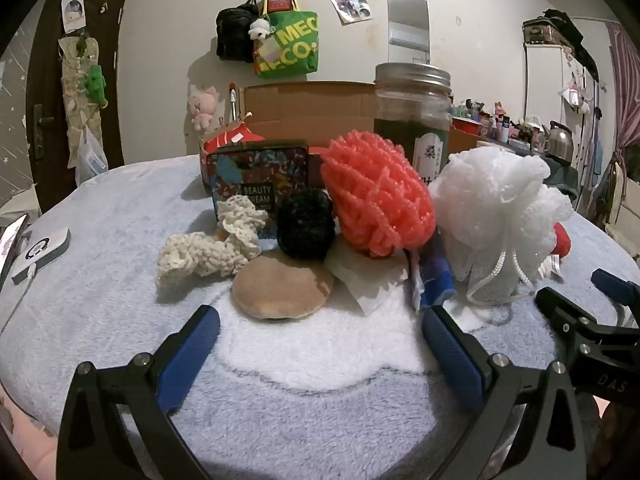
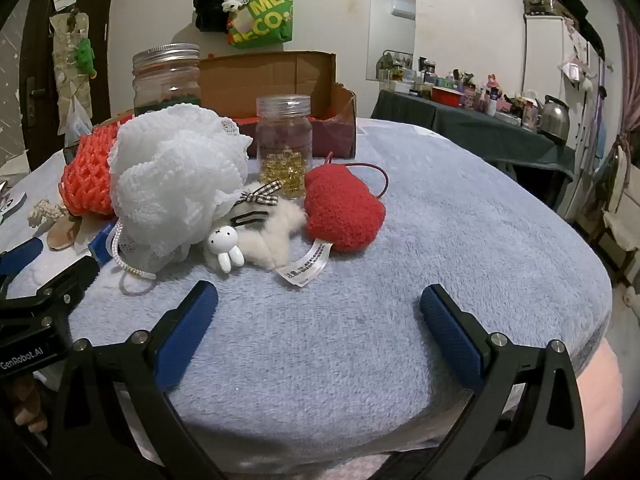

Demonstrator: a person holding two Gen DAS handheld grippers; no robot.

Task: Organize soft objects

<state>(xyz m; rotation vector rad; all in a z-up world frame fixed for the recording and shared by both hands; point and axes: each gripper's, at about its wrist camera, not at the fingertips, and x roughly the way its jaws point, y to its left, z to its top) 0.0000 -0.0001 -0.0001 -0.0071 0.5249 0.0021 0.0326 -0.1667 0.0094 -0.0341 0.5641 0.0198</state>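
Clearly nothing has been sorted yet: the soft things lie heaped in one row across the blue fleece blanket point(image 1: 100, 312), in front of the open cardboard box point(image 1: 308, 100) that looks the likely place for them. From the left, the cream crocheted scrunchie point(image 1: 204, 254) sprawls flat beside the tan powder puff point(image 1: 282, 290), with the black pompom point(image 1: 306, 226) propped against a floral tin point(image 1: 256, 172). Next, the coral mesh sponge point(image 1: 376, 196) leans on the tall green jar point(image 1: 412, 120), which keeps it upright, and the white bath pouf point(image 1: 500, 216) presses against its side. Further right sit a white fluffy clip with a rabbit charm point(image 2: 256, 240) and the red plush heart point(image 2: 340, 208), just in front of a small jar of gold capsules point(image 2: 284, 148). The left gripper point(image 1: 320, 344) hovers short of the puff, jaws spread fully and empty; the right gripper point(image 2: 320, 320) likewise gapes wide over bare blanket, holding nothing, probably poised to choose a first item.
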